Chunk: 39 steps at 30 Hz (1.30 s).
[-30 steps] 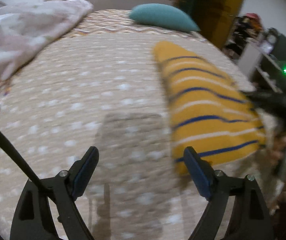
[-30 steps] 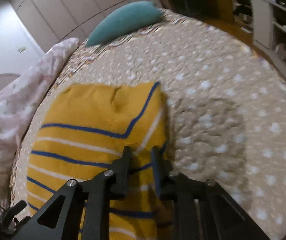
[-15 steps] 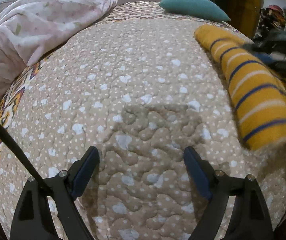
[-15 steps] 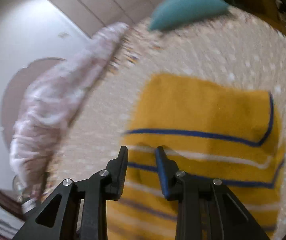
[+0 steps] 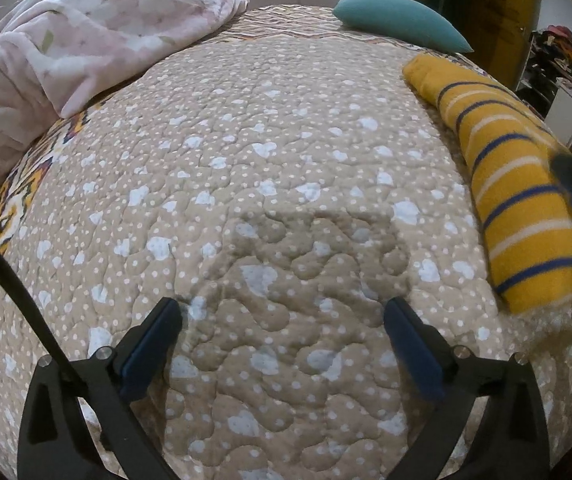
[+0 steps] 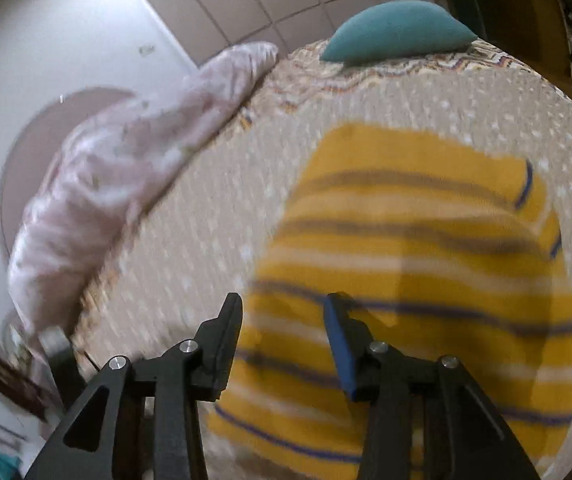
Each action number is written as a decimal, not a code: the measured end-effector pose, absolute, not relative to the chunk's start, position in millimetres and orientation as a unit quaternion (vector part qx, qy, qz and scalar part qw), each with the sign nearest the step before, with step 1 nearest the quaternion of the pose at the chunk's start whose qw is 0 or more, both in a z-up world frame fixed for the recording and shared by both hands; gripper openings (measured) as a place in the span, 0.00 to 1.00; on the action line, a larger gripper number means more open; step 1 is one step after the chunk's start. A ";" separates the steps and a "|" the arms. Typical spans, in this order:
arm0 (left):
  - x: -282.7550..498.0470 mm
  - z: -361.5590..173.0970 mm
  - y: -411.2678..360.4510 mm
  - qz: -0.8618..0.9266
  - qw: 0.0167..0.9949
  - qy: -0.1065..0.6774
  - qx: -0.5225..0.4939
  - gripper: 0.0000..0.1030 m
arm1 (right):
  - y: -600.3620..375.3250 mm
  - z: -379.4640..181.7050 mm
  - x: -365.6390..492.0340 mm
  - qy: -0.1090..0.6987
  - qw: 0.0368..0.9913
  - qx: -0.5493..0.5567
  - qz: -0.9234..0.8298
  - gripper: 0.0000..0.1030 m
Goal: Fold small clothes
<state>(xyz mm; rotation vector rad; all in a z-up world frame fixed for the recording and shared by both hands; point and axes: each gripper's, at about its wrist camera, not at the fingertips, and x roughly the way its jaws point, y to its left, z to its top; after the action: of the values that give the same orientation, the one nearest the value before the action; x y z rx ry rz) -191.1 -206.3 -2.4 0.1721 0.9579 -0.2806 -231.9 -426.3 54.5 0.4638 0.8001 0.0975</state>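
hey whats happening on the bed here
A person with a gripper in each hand is folding small clothes on a quilted bed. A yellow striped top lies folded near the edge. The right gripper is open just above it, holding nothing. The left gripper hangs open over bare quilt.

bare quilt [image 5: 286,160] centre, blanket [image 5: 86,40] left, garment [image 5: 525,208] right

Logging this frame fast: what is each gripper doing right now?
Left gripper: open, fingers wide apart over the quilt, holding nothing.
Right gripper: open, holding nothing, above the yellow striped garment.
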 end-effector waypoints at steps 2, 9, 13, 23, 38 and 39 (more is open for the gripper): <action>-191.8 -3.0 -205.8 -0.134 0.875 0.458 0.082 1.00 | -422.6 44.8 -250.5 0.388 0.895 0.212 0.046 0.45; -191.9 -3.5 -206.4 -0.131 0.876 0.457 0.084 1.00 | -423.2 40.9 -326.6 0.393 0.902 0.177 0.018 0.48; -192.5 -3.5 -207.6 -0.128 0.877 0.456 0.088 1.00 | -446.0 45.6 -359.3 0.376 0.906 0.191 -0.029 0.49; -192.0 -3.3 -207.1 -0.130 0.877 0.455 0.085 1.00 | -449.5 84.2 -343.4 0.329 0.927 0.165 -0.070 0.50; -191.7 -3.4 -206.4 -0.131 0.877 0.455 0.082 1.00 | -422.6 43.8 -322.6 0.370 0.918 0.077 -0.124 0.64; -192.2 -3.4 -206.3 -0.129 0.877 0.455 0.084 1.00 | -423.7 43.7 -331.5 0.367 0.918 0.075 -0.128 0.64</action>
<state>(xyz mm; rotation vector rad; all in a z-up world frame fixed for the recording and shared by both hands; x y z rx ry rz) -192.2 -206.3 -3.4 0.1745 0.9497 -0.2689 -331.5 -423.7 43.7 0.1550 0.7551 -0.2637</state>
